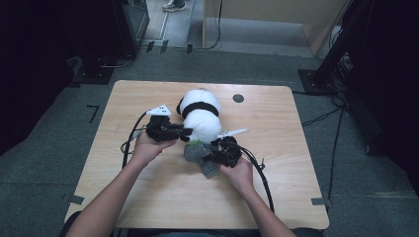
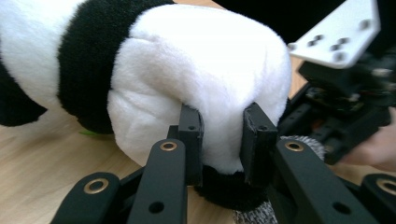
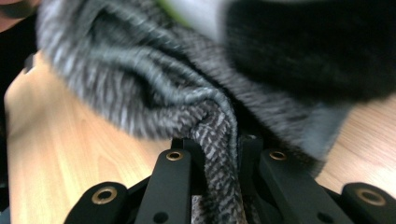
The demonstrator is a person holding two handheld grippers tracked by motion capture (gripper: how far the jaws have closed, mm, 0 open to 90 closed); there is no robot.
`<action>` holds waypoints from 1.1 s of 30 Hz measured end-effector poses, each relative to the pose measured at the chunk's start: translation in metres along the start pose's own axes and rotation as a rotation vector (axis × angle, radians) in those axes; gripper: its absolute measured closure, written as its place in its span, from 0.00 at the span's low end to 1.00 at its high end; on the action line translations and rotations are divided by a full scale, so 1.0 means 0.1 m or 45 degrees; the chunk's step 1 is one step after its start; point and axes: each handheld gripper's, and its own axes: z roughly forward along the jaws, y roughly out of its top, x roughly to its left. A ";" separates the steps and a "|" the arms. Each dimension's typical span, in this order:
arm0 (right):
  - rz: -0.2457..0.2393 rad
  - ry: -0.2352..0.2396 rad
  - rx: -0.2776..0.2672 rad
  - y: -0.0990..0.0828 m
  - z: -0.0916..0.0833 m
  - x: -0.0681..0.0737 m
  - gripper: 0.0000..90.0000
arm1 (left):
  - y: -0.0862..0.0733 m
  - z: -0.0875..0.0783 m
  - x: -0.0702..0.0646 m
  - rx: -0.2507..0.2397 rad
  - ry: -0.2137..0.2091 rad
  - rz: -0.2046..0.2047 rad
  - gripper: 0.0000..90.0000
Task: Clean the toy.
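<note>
The panda (image 1: 200, 117) lay on the desk (image 1: 148, 197), near its middle, head toward the far edge. My left gripper (image 1: 187, 132) came in from the left and pinched a fold of the panda's white rump, jaws clamped on the plush (image 2: 219, 135). My right gripper (image 1: 213, 146) sat at the panda's near end, jaws closed on a bunched fold of the grey cloth (image 3: 215, 140), which lay on the desk against the panda's black foot.

Fluffy plush panda (image 1: 200, 118), seemingly knitted grey cloth (image 1: 197, 154), matt wooden table (image 1: 163, 197).
</note>
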 end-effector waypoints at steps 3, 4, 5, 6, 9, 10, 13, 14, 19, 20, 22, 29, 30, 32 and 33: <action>-0.170 0.057 -0.001 0.05 -0.03 0.14 0.89 | 0.00 -0.02 0.02 -0.008 0.003 -0.008 0.82; -0.209 0.074 -0.011 0.07 -0.06 0.19 0.89 | 0.00 -0.03 0.03 -0.010 0.004 -0.009 0.82; -0.232 0.089 -0.019 0.10 -0.08 0.23 0.89 | 0.00 -0.04 0.04 -0.012 0.004 -0.011 0.82; -0.259 0.106 -0.033 0.12 -0.12 0.27 0.89 | 0.00 -0.05 0.05 -0.013 0.005 -0.010 0.82; -0.283 0.153 -0.121 0.19 -0.28 0.33 0.89 | -0.01 -0.06 0.06 -0.014 0.005 -0.013 0.82; -0.272 0.172 -0.159 0.21 -0.35 0.33 0.89 | -0.02 -0.06 0.06 -0.013 0.003 -0.013 0.82; -0.268 0.202 -0.271 0.29 -0.57 0.36 0.89 | -0.03 -0.04 0.04 -0.009 0.000 -0.008 0.82; -0.267 0.206 -0.305 0.31 -0.64 0.37 0.89 | -0.03 -0.04 0.04 -0.009 -0.004 -0.009 0.82; -0.228 0.132 -0.427 0.36 -0.87 0.34 0.89 | -0.05 -0.02 0.00 0.005 -0.022 0.010 0.81; -0.206 0.123 -0.441 0.37 -0.89 0.32 0.89 | -0.05 -0.01 -0.01 0.012 -0.031 0.017 0.81; -0.169 0.117 -0.450 0.37 -0.89 0.26 0.89 | -0.06 0.00 -0.03 0.017 -0.037 0.026 0.81; -0.106 0.056 -0.357 0.34 -0.68 0.11 0.89 | -0.11 0.06 -0.05 0.068 -0.046 0.026 0.81; -0.103 0.050 -0.333 0.33 -0.66 0.10 0.89 | -0.12 0.07 -0.04 0.077 -0.046 0.026 0.81; -0.115 0.039 -0.288 0.32 -0.62 0.08 0.89 | -0.12 0.09 -0.05 0.095 -0.036 0.040 0.81; -0.127 0.029 -0.268 0.31 -0.61 0.08 0.89 | -0.13 0.10 -0.05 0.101 -0.031 0.044 0.81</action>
